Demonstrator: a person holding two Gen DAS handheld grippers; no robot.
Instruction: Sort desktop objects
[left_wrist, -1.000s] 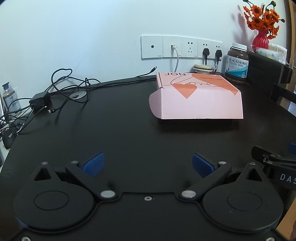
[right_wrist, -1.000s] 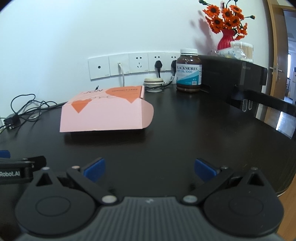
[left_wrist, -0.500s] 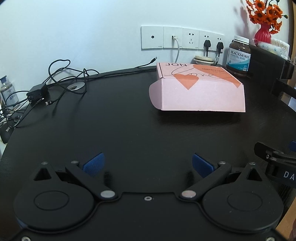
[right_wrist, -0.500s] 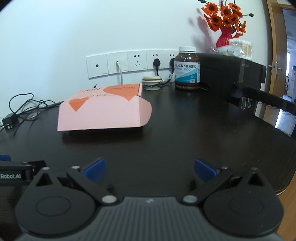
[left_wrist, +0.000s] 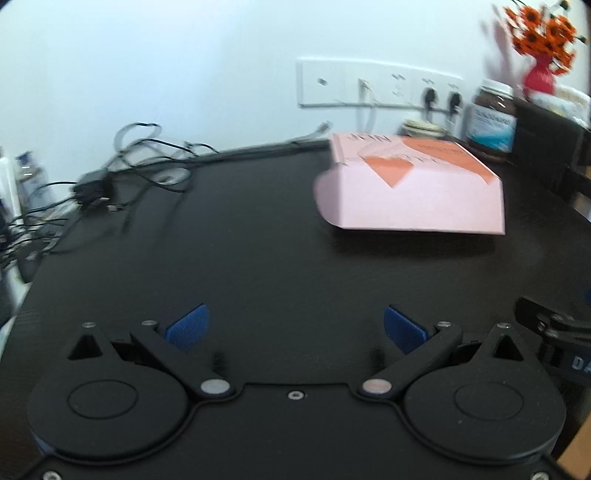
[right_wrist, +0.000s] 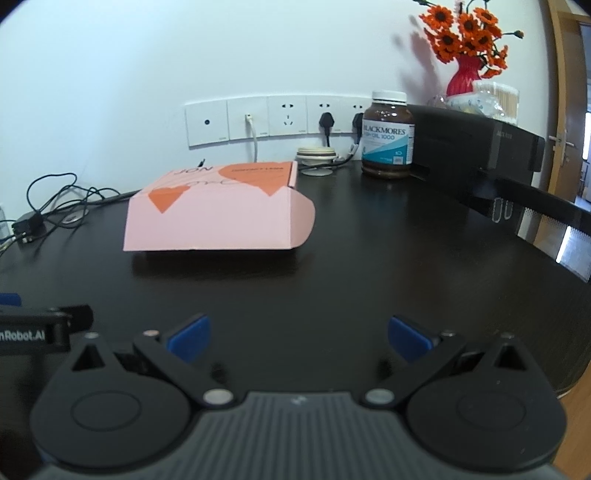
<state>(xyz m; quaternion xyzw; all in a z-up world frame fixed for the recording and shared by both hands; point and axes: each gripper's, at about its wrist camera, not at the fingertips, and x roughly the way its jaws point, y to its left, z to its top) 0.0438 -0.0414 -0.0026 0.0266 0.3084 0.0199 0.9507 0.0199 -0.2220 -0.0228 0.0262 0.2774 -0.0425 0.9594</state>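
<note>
One pink box (right_wrist: 218, 210) and one bottle (right_wrist: 387, 134) near the table's (right_wrist: 369, 258) far edge; both grippers (left_wrist: 293, 326) (right_wrist: 299, 334) empty, fingers apart.

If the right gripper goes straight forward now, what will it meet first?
Probably the right end of the pink box; the right gripper is open with bare black table between. Depth is uncertain.

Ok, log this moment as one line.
left claw open, empty | right claw open, empty | pink box closed on black table | brown bottle by wall
</note>
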